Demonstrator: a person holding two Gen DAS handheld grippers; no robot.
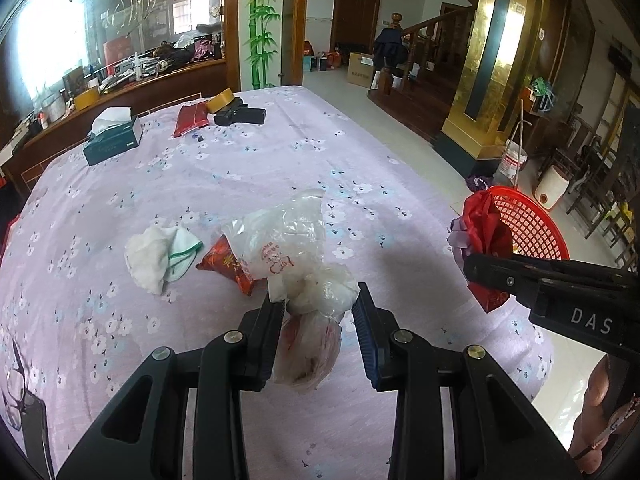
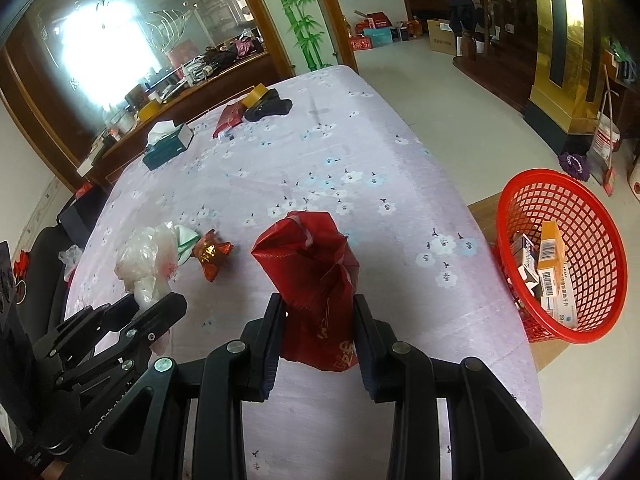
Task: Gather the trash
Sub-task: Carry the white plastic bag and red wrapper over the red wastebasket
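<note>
Crumpled red foil bag [image 2: 316,280] sits clenched in right gripper [image 2: 318,316] jaws; left gripper [image 1: 318,306] pinches clear plastic bag [image 1: 308,308]. Both should release only above red mesh basket [image 2: 600,248], frame's right.

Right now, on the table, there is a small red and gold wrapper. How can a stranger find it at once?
Start at the purple flowered tablecloth and look at its near half. The wrapper lies flat between the white cloth and the clear plastic bag in the left gripper. It alone is shiny, red with gold characters.
</note>
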